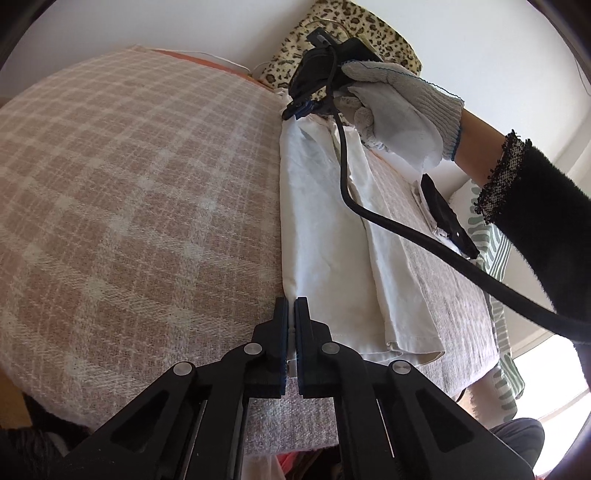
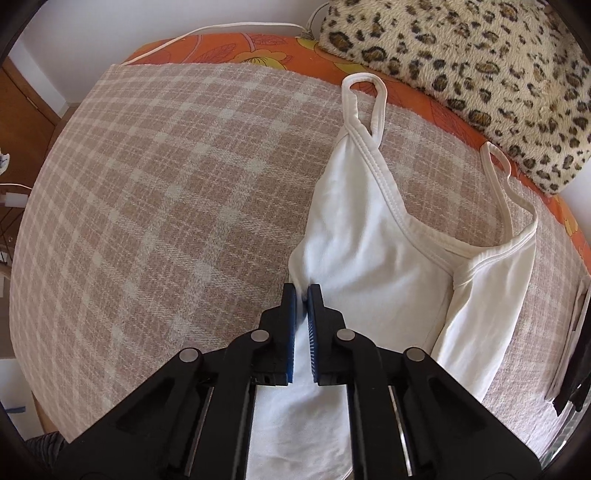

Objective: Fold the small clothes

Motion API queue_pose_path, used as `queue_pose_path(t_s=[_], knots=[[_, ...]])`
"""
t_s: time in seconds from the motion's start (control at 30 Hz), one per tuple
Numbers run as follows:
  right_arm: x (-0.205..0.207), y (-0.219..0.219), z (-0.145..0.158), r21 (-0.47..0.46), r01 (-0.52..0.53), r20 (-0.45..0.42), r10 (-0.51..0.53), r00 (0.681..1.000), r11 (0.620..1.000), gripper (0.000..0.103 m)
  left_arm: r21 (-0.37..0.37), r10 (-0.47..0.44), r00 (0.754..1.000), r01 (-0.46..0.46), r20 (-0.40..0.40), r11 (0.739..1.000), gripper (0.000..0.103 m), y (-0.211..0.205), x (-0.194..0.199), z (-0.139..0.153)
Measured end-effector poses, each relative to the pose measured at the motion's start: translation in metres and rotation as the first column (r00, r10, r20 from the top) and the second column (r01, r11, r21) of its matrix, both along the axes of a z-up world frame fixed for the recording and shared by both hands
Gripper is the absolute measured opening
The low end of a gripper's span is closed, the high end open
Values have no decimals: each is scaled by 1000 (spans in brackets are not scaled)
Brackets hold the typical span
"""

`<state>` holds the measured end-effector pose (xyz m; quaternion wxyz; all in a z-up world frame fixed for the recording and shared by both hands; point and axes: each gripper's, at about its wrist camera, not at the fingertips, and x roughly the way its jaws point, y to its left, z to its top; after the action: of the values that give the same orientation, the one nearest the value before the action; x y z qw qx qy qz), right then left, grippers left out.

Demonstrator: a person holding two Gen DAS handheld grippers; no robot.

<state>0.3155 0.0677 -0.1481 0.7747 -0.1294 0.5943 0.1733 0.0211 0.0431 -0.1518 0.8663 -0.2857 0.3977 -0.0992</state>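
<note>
A white strappy top lies on a pink plaid blanket, folded lengthwise, straps pointing to the pillow end. In the left wrist view the top runs as a long white strip. My left gripper is shut on the top's hem corner at the left folded edge. My right gripper is shut on the top's left folded edge near the armhole. It also shows in the left wrist view, held by a gloved hand at the far end.
A leopard-print pillow lies at the head of the bed on an orange floral sheet. A white cable runs along the wall. A black cable hangs across the top. A green striped cloth hangs at the blanket's right edge.
</note>
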Motion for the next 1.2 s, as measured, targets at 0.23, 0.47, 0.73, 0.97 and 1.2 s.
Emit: queue_pose_path(t_s=[0.23, 0.47, 0.73, 0.97, 1.2], knots=[[13, -3, 11, 141, 46, -25, -43, 999, 989, 4, -16, 90, 996, -90, 1, 996, 1, 25, -13, -4], [-13, 16, 13, 26, -82, 4, 82, 997, 996, 8, 4, 58, 998, -58, 8, 998, 37, 11, -10, 6], [-30, 3, -5, -75, -71, -40, 69, 997, 995, 40, 129, -37, 999, 31, 39, 991, 16, -9, -1, 6], [-29, -4, -5, 16, -15, -7, 15, 1000, 1000, 6, 80, 12, 999, -15, 32, 997, 2, 14, -6, 5], [-17, -23, 1, 189, 62, -43, -55, 998, 980, 6, 86, 111, 994, -112, 19, 990, 0, 30, -17, 2]])
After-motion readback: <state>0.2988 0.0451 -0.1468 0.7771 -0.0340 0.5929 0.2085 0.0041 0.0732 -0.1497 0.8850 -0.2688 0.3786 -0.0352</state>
